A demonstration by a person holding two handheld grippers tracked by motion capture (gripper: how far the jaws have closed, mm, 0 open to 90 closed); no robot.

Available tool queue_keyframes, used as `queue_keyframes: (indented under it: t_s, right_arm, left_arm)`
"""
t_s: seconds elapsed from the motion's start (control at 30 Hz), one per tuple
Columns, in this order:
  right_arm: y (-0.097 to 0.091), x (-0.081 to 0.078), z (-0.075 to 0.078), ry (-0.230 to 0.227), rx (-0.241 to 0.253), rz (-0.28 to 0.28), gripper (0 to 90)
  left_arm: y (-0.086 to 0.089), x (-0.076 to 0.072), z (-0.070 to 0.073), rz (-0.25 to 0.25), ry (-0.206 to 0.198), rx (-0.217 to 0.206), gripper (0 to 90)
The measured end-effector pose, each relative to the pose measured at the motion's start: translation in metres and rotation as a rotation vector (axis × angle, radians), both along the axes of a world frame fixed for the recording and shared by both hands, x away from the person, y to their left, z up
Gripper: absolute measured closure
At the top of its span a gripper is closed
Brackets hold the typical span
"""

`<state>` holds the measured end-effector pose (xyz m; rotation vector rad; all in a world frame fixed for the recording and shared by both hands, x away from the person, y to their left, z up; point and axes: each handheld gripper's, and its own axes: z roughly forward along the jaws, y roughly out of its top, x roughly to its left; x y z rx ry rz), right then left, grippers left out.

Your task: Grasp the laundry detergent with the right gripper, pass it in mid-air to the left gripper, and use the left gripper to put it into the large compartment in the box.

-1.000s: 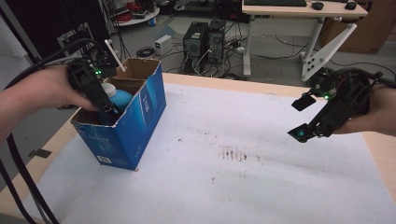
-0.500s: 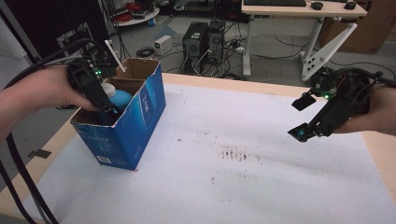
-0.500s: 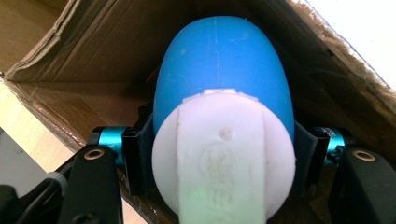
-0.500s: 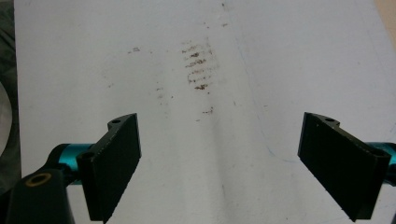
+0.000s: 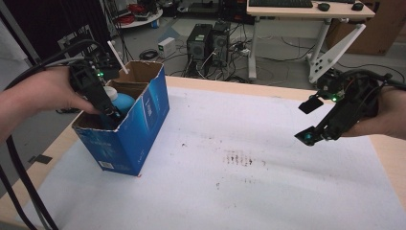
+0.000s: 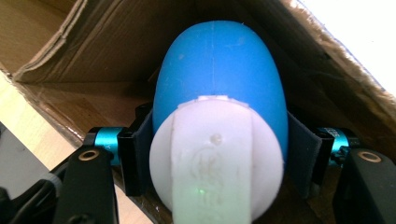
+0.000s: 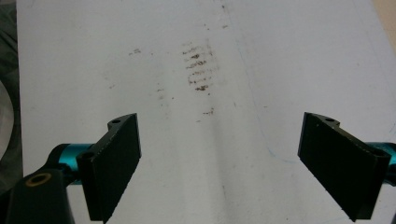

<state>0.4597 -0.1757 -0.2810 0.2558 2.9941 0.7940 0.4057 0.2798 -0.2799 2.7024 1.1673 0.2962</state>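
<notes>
Paper sheet [image 5: 230,182] covering the table is bare along its near edge, with only brown smudge marks [image 5: 239,159] mid-sheet. Right gripper [image 5: 318,132] hovers above the sheet's right edge, jaws spread wide, nothing between them. At the left edge stands the blue cardboard box [image 5: 139,129], top flaps open. Left gripper [image 6: 219,154] reaches down inside it, and its jaws have just been opening: the blue-and-white egg-shaped bottle [image 6: 219,88] sits between the pads, which look close alongside it; whether they press it I cannot tell. Judgement: bottle is being let go in the box, so the drop-off looks near done; next is pulling the left gripper out.
</notes>
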Motion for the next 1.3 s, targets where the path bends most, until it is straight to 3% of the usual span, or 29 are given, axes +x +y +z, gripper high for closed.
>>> queue_keyframes:
  t_s: [0.13, 0.37, 0.47, 0.63, 0.93, 1.3]
  right_arm:
    - [-0.001, -0.001, 0.000, 0.001, -0.001, -0.001, 12.5]
    - [-0.004, -0.002, 0.001, 0.001, 0.003, -0.014, 12.5]
    - [-0.007, -0.003, 0.001, 0.007, 0.006, -0.024, 12.5]
    - [-0.008, -0.008, 0.002, 0.000, 0.011, -0.050, 12.5]
    - [-0.017, -0.019, 0.011, -0.021, 0.015, -0.104, 12.5]
    - [-0.022, -0.030, 0.013, -0.036, 0.026, -0.114, 12.5]
  left_arm:
    - [-0.001, -0.001, 0.007, 0.001, 0.007, 0.018, 25.3]
    - [-0.006, -0.006, 0.039, 0.006, -0.040, 0.032, 19.3]
    - [-0.016, -0.007, 0.054, -0.024, -0.082, 0.025, 18.5]
    - [-0.045, -0.005, 0.066, -0.114, -0.110, -0.011, 17.9]
    - [-0.113, 0.002, 0.060, -0.301, -0.105, -0.041, 17.9]
    - [-0.164, 0.012, 0.024, -0.387, -0.106, -0.070, 17.9]
